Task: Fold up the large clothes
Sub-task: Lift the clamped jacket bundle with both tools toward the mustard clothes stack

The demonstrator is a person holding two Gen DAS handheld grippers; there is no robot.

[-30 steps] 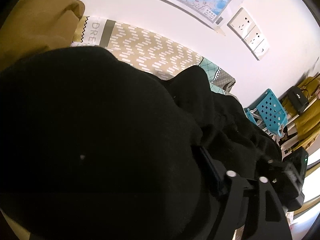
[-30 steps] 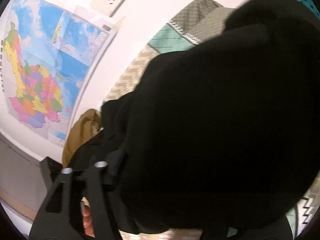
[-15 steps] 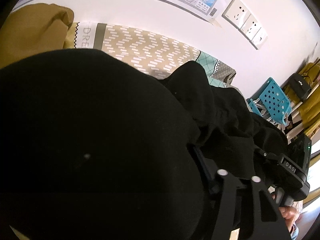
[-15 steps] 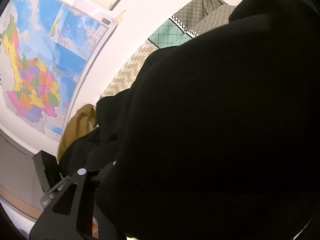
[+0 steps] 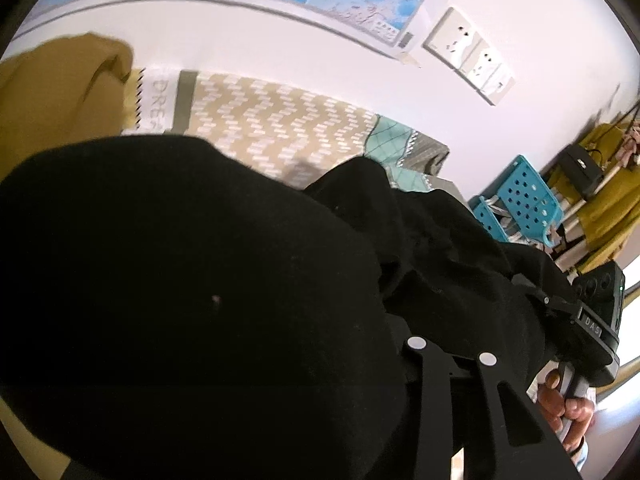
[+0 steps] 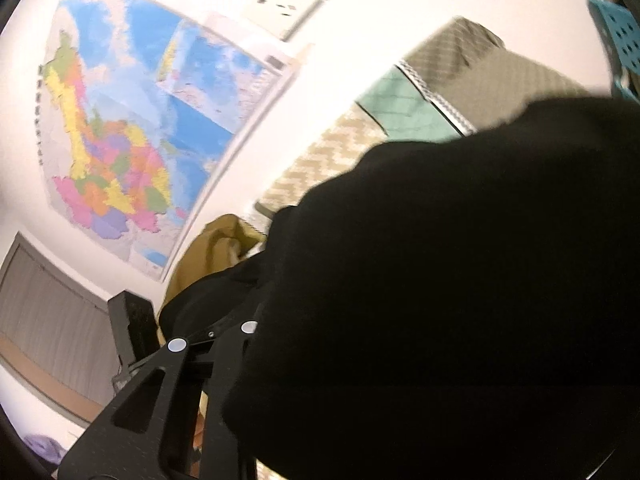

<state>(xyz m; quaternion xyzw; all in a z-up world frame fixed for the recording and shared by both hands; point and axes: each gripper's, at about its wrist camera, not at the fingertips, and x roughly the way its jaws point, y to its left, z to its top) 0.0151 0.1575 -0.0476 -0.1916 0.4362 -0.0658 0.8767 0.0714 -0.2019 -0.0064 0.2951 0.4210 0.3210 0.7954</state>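
A big black garment of soft, matte, heavy knit (image 5: 192, 300) fills most of both views. It is up off the bed and hangs in rounded, sagging bulges between the two grippers, probably so it can be spread before a fold is laid. Under it is the quilted bedspread (image 5: 280, 128), a patchwork of beige panels with white dashes, a teal diamond panel and a grey one. It is flat and firm enough to fold on. On the white wall behind hangs a glossy paper map in bright colours (image 6: 120, 152), with white plastic wall sockets (image 5: 464, 48) beside it. A crumpled mustard-yellow cloth (image 5: 52, 100) sits at the head of the bedspread, apart from the work. A rigid blue perforated plastic stool (image 5: 524, 192) stands beyond the bed's end.

The left gripper (image 5: 424, 356) and the right gripper (image 6: 224, 340) have both just been closing their fingers. Black cloth buries the tips of each, so fabric lies between them, but I cannot tell whether they are clenched on it. A hand (image 5: 568, 404) wraps the right gripper's handle.
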